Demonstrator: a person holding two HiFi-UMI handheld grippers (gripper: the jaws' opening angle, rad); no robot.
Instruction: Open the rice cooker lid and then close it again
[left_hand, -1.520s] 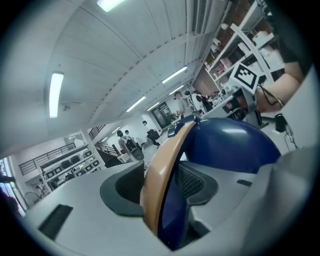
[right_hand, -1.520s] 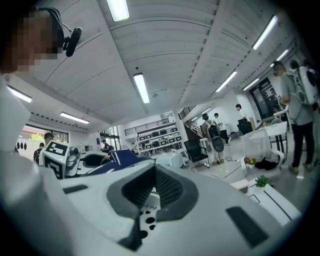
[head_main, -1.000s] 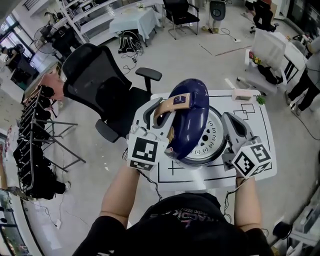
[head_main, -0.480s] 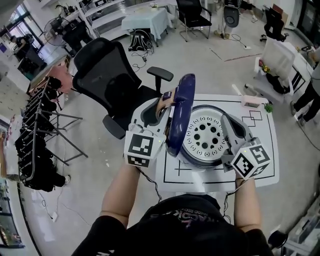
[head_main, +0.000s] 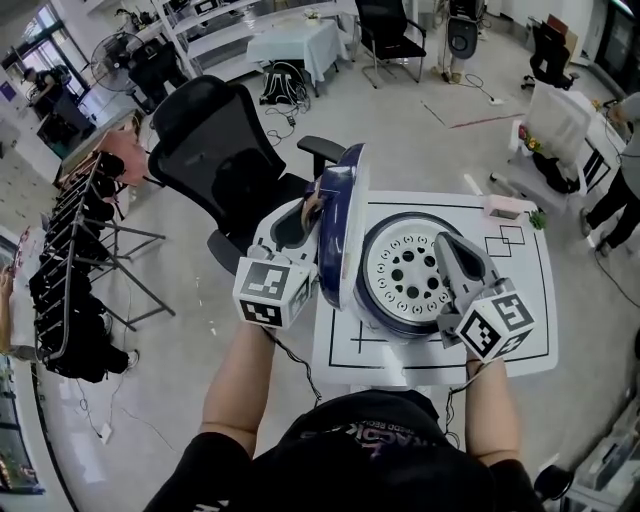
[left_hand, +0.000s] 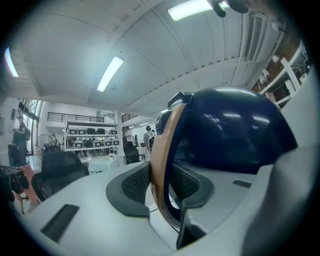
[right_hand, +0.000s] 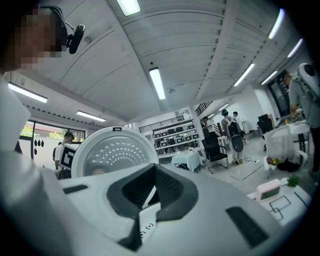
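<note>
Cooker body hidden below lid (head_main: 340, 230). Lid upright, holed inner face toward right tongs (right_hand: 152, 187), which are closed together, empty. Left tongs (left_hand: 160, 182) just tightened, gripping tan handle (left_hand: 159, 150).

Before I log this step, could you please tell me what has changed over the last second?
The blue lid has swung further open, from leaning over the cooker to about upright, baring more of the white perforated plate. The left gripper went with it, jaws just closing further on the tan handle between them. Unchanged: the right gripper, shut and empty beside the cooker.
</note>
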